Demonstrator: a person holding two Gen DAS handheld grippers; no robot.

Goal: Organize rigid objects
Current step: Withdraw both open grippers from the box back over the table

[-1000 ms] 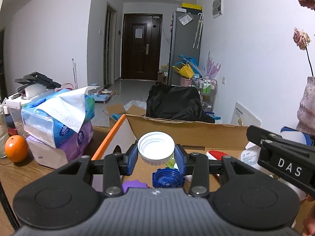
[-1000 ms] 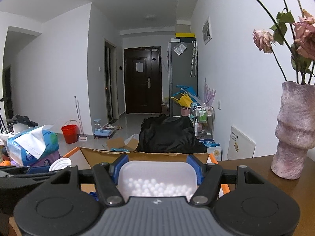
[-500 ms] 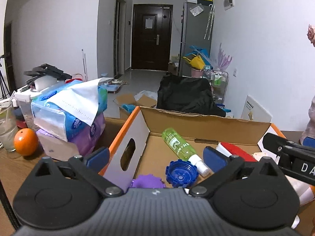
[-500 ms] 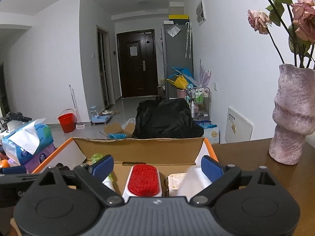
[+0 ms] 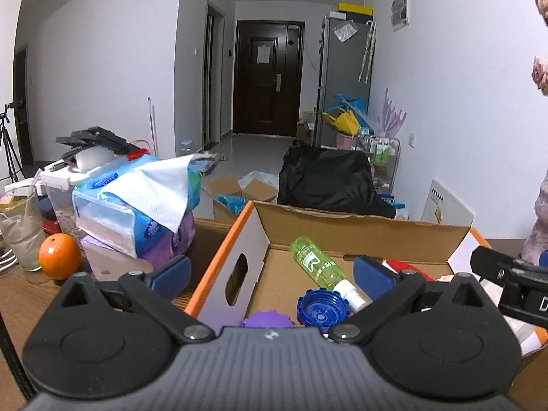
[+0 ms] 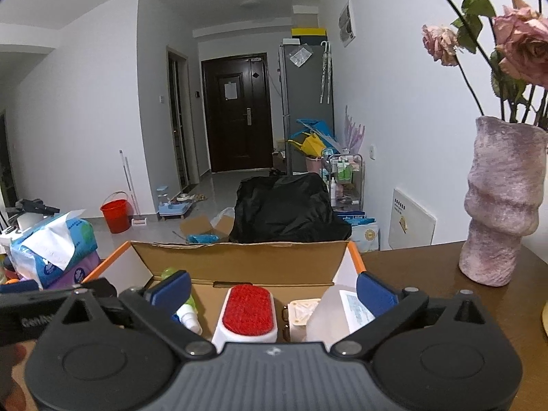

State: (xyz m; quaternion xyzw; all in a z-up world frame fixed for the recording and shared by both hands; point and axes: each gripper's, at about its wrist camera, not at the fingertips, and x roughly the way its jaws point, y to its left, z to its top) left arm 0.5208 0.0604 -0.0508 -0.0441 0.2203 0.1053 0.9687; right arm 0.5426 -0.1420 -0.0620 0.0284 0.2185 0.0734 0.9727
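Note:
An open cardboard box (image 5: 359, 229) with orange edges holds a green spray bottle (image 5: 313, 263), a blue cap (image 5: 322, 311) and a purple cap (image 5: 269, 318). My left gripper (image 5: 274, 275) hovers over the box's left wall, open, with nothing between its pads. The right wrist view shows the same box (image 6: 239, 260) with a red-topped brush (image 6: 248, 310), a cream square piece (image 6: 301, 311) and a translucent container (image 6: 339, 311) lying inside. My right gripper (image 6: 274, 293) is above them, its jaws opening, pads clear of the container. No white lid is in view.
Tissue packs (image 5: 137, 205), an orange (image 5: 59, 256) and a glass (image 5: 20, 226) stand left of the box on the wooden table. A pink vase (image 6: 503, 205) with dried roses stands to the right. The right gripper's black frame (image 5: 507, 281) reaches in beside the left one.
The left gripper let go of the white lid, which dropped out of view. The right gripper released the translucent container into the box. Both sets of jaws spread wide.

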